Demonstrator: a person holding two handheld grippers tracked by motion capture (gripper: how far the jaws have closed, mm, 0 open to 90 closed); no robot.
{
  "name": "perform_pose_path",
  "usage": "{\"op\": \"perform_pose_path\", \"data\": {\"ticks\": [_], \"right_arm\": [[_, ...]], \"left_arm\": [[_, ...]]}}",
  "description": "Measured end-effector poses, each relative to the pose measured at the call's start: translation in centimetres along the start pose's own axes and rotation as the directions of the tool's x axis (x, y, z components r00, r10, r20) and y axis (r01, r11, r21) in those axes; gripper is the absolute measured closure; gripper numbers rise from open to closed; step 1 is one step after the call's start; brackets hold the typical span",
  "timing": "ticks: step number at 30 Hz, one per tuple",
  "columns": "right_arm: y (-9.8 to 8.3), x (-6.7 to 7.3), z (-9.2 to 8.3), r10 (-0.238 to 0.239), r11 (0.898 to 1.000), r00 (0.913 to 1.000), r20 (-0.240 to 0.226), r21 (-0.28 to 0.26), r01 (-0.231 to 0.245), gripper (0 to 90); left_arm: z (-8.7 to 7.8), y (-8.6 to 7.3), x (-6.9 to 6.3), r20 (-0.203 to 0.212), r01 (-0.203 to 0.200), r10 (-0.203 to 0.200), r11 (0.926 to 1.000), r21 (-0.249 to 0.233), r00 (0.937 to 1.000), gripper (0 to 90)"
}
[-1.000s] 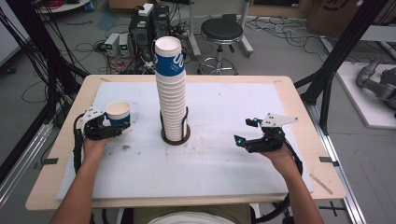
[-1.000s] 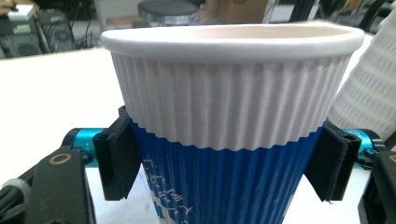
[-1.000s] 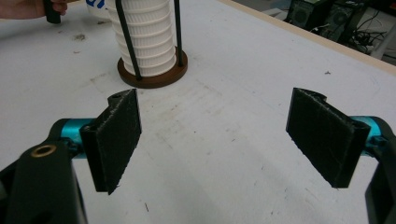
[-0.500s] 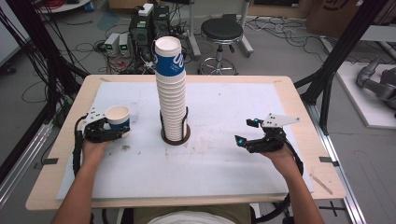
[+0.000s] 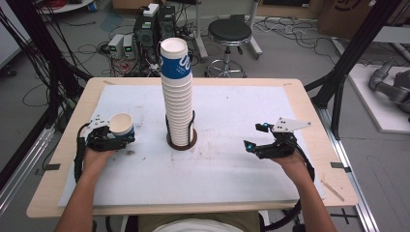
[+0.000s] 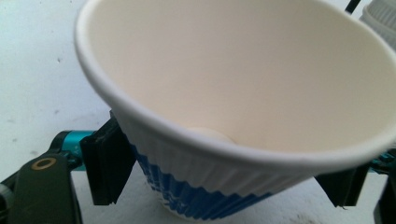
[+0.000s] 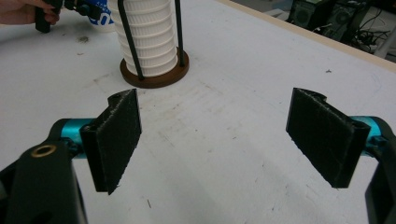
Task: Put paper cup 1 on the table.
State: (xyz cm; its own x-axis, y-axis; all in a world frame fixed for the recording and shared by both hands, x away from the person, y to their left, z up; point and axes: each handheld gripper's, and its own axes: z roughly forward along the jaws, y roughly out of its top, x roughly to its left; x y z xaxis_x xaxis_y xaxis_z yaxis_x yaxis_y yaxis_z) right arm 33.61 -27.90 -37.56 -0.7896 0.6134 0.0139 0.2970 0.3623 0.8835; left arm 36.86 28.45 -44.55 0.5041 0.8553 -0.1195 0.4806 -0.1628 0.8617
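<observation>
Paper cup [image 5: 121,124], single, upright on the tabletop [image 5: 232,111] at its left side, well apart from the tall stack of paper cups [image 5: 177,92] in the middle. Stands between the jaws of the left hand-held gripper [image 5: 116,140], just opened, pads flanking the wall; in the left gripper view the left pad sits just beside the ribbed wall, contact too close to call, the right pad clearly off it, so released rather than clenched. From above: white rim, white inside, a blue band round the outside, the left hand [image 5: 96,157] behind the gripper. Up close in the left gripper view, the paper cup [image 6: 233,107] looms large: cream interior, rolled lip, fine vertical ribbing, white upper wall over blue lower wall, base on the white tabletop [image 6: 32,70], an edge of the stack at top right. Seen from the right gripper view, the stack of paper cups [image 7: 147,37] rests on a round brown base [image 7: 154,74] with thin black upright rods, a detail hard to make out from above; the left hand [image 7: 23,11] and the cup's blue band at the far top left. Right hand-held gripper [image 7: 215,135] low over bare tabletop at the right side, jaws spread wide, nothing between them. White markings on the blue band of the stack's top cup in the high view, too blurred to read.
</observation>
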Motion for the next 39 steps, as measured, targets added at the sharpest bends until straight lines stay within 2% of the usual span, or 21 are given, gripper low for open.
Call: {"op": "perform_pose_path", "data": {"ticks": [6, 10, 13, 16, 17, 18, 19, 22, 24, 27, 29, 30, 32, 35, 37, 39], "right_arm": [[-0.1, -0.1, -0.2, 0.001, 1.0, 1.0, 0.004, -0.002, -0.001, 18.5], [-0.2, -0.2, -0.4, 0.006, 1.0, 0.9999, 0.009, -0.004, -0.006, 18.5], [-0.3, -0.3, -0.6, 0.006, 1.0, 0.9999, 0.011, -0.007, -0.006, 18.5], [-0.3, -0.3, -0.7, 0.005, 1.0, 0.9999, 0.015, -0.002, -0.005, 18.5], [-0.3, -0.3, -0.7, 0.01, 1.0, 0.9998, 0.017, -0.003, -0.01, 18.5], [-0.4, -0.3, -0.8, 0.008, 1.0, 0.9998, 0.017, -0.004, -0.008, 18.5], [-0.4, -0.3, -0.8, 0.008, 1.0, 0.9998, 0.019, -0.006, -0.008, 18.5], [-0.4, -0.3, -1.0, 0.005, 1.0, 0.9997, 0.025, -0.006, -0.005, 18.5], [-0.4, -0.4, -1.0, 0.002, 1.0, 0.9996, 0.027, -0.007, -0.002, 18.5], [-0.4, -0.4, -1.1, 0.003, 1.0, 0.9996, 0.03, -0.007, -0.003, 18.5], [-0.4, -0.4, -1.1, 0.002, 1.0, 0.9995, 0.033, -0.01, -0.001, 18.5], [-0.4, -0.4, -1.1, 0.001, 1.0, 0.9994, 0.033, -0.01, -0.001, 18.5], [-0.4, -0.4, -1.1, 0.002, 1.0, 0.9994, 0.035, -0.009, -0.002, 18.5], [-0.4, -0.5, -1.2, 0.007, 1.0, 0.9992, 0.039, -0.012, -0.007, 18.5], [-0.4, -0.5, -1.2, 0.008, 1.0, 0.9992, 0.04, -0.013, -0.007, 18.5], [-0.3, -0.4, -1.1, 0.007, 1.0, 0.9991, 0.042, -0.012, -0.007, 18.5]], "left_arm": [[-1.1, -0.2, 0.1, 0.004, 0.021, -0.021, 0.9998, 0.004, 0.9998, 15.4], [-2.6, -0.5, 0.5, 0.013, 0.049, -0.049, 0.9985, -0.023, 0.9987, 15.4], [-4.0, -0.9, 0.8, 0.033, 0.094, -0.092, 0.9924, -0.08, 0.9953, 15.3], [-5.4, -1.1, 1.1, 0.05, 0.129, -0.123, 0.9798, -0.153, 0.9912, 15.2], [-5.9, -1.1, 1.2, 0.055, 0.137, -0.129, 0.9732, -0.185, 0.9902, 15.2], [-6.5, -1.1, 1.3, 0.065, 0.15, -0.138, 0.9616, -0.23, 0.9883, 15.0], [-6.7, -1.0, 1.3, 0.07, 0.152, -0.139, 0.9537, -0.259, 0.9878, 15.0], [-7.5, -0.4, 1.0, 0.1, 0.162, -0.135, 0.9164, -0.366, 0.9858, 15.0], [-7.8, 0.1, 0.6, 0.121, 0.155, -0.115, 0.9007, -0.406, 0.986, 15.0], [-8.2, 1.4, -0.3, 0.145, 0.133, -0.076, 0.8845, -0.447, 0.9866, 15.0], [-8.3, 2.0, -0.8, 0.156, 0.116, -0.05, 0.8846, -0.452, 0.9865, 15.0], [-8.3, 2.3, -1.2, 0.173, 0.111, -0.035, 0.8843, -0.454, 0.9844, 15.0], [-8.2, 3.1, -1.8, 0.219, 0.109, -0.007, 0.8813, -0.46, 0.9758, 15.0], [-8.1, 4.1, -2.8, 0.243, 0.082, 0.037, 0.8819, -0.464, 0.9694, 15.0], [-8.0, 4.8, -3.4, 0.264, 0.068, 0.067, 0.8786, -0.473, 0.9623, 15.0], [-7.8, 5.4, -3.9, 0.281, 0.064, 0.081, 0.8794, -0.472, 0.9562, 15.0]]}}
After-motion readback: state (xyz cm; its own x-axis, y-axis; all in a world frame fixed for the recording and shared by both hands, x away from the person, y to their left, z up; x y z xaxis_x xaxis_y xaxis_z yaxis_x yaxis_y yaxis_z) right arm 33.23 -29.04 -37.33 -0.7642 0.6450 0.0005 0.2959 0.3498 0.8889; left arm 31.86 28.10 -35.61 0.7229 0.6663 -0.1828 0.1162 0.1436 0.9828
